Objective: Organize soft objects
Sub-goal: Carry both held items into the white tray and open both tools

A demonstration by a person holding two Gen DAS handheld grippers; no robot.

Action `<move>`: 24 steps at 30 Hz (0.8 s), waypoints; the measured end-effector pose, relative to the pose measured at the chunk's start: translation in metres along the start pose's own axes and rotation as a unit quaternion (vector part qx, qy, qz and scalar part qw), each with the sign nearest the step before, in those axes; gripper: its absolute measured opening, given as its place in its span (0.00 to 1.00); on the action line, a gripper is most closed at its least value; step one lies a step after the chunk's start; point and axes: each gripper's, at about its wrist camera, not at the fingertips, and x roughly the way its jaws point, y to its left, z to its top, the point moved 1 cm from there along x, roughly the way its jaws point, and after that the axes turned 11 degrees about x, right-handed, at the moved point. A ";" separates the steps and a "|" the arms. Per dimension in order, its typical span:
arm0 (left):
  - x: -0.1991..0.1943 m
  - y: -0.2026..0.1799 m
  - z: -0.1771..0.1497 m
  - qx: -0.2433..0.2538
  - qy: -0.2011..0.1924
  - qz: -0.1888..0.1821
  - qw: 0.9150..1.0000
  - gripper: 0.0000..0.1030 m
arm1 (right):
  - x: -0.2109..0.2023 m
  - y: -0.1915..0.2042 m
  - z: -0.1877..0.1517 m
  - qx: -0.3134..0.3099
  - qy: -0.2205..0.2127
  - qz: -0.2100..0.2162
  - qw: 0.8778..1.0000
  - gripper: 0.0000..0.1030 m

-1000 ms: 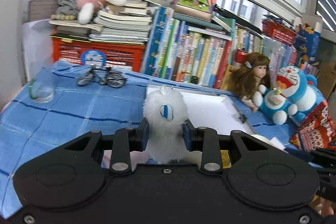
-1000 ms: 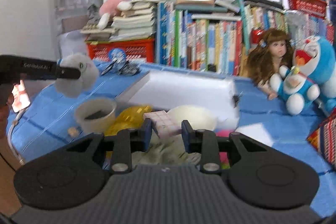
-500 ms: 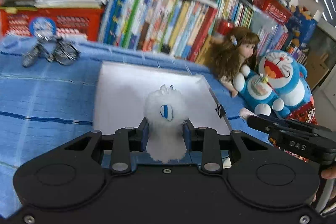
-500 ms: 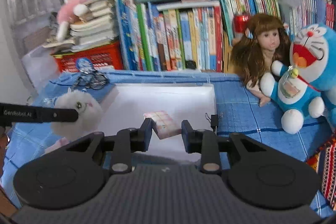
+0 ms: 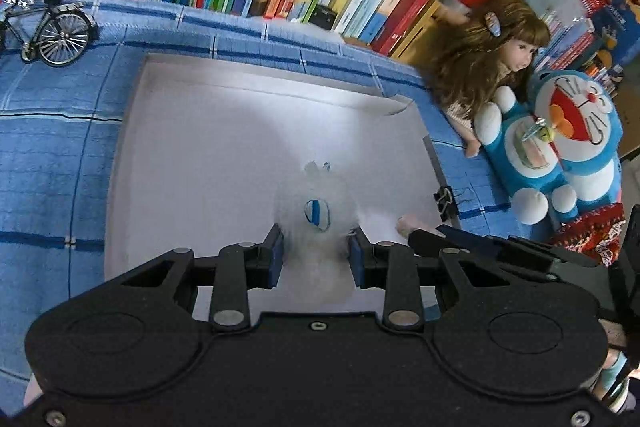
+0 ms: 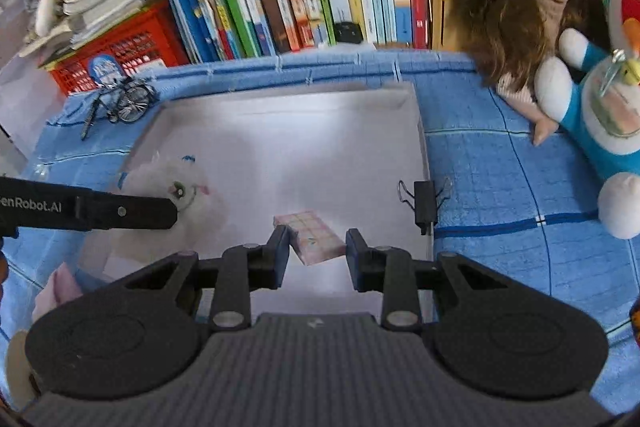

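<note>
Over the white tray [image 5: 192,155], my left hand-held gripper [image 5: 316,255] clamps the fluffy white toy [image 5: 316,211], my right hand-held gripper [image 6: 316,251] the pink checked pouch [image 6: 316,237]; next, lower and release.

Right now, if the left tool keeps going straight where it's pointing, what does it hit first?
Most likely the floor of the white tray. The left tool, closed on the fluffy white toy, points down into it, and nothing else shows in between, though depth is hard to judge.

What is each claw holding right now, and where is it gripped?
Left claw clamps the white fluffy toy across its lower body. Right claw holds the pink checked block by its near end, over the white tray.
</note>
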 end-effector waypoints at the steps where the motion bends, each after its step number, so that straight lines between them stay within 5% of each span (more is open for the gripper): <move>1: 0.004 0.001 0.002 -0.003 0.004 -0.001 1.000 0.30 | 0.004 0.000 0.001 0.002 0.002 -0.001 1.000 0.35; 13: 0.027 0.003 0.013 -0.006 0.017 -0.005 1.000 0.33 | 0.030 0.000 0.003 0.000 0.025 0.000 1.000 0.42; 15: 0.026 0.000 0.013 0.006 0.015 0.004 1.000 0.42 | 0.029 0.002 0.002 -0.004 0.021 0.006 1.000 0.62; 24: -0.005 -0.014 0.006 0.057 -0.021 0.048 0.997 0.74 | 0.005 0.002 0.004 -0.009 -0.013 0.019 1.000 0.73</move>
